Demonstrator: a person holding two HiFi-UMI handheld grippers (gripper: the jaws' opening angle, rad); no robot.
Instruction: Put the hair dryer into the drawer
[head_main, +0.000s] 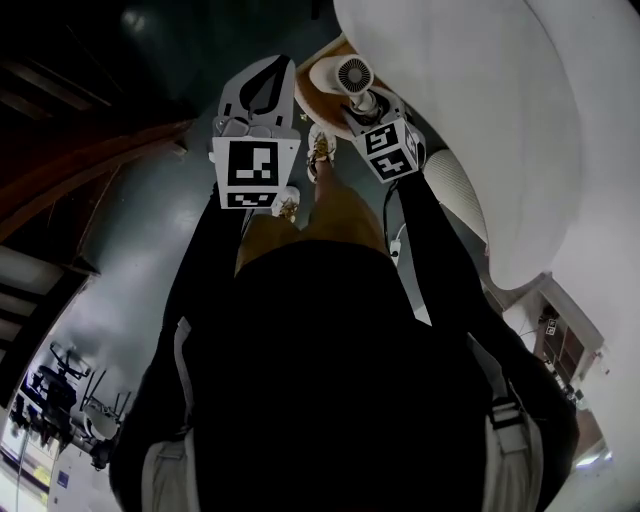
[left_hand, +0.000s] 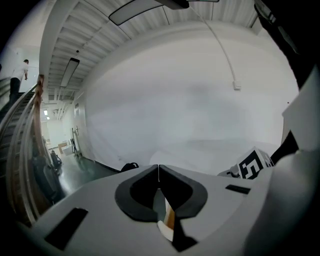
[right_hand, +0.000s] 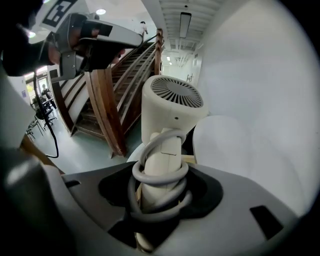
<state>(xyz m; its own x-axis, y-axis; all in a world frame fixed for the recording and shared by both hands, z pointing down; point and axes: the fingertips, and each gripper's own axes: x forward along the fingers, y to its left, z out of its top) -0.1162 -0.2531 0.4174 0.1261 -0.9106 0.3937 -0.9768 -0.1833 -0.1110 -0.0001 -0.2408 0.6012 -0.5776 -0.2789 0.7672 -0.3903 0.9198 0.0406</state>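
The white hair dryer (head_main: 352, 75) stands upright in my right gripper (head_main: 368, 103), its round grille facing the head camera. In the right gripper view the hair dryer (right_hand: 169, 107) rises from between the jaws, and my right gripper (right_hand: 159, 187) is shut on its handle. A grey cord (right_hand: 161, 174) is wound round the handle. My left gripper (head_main: 268, 75) hangs just left of the dryer, apart from it, with its jaws together. In its own view the left gripper (left_hand: 158, 172) is shut on nothing. No drawer shows in any view.
A large white curved body (head_main: 520, 110) fills the right side, with a wooden surface (head_main: 312, 100) below the dryer. A wooden staircase (right_hand: 112, 85) rises on the left over the dark glossy floor (head_main: 130, 250). The person's legs and shoes (head_main: 320, 150) stand below the grippers.
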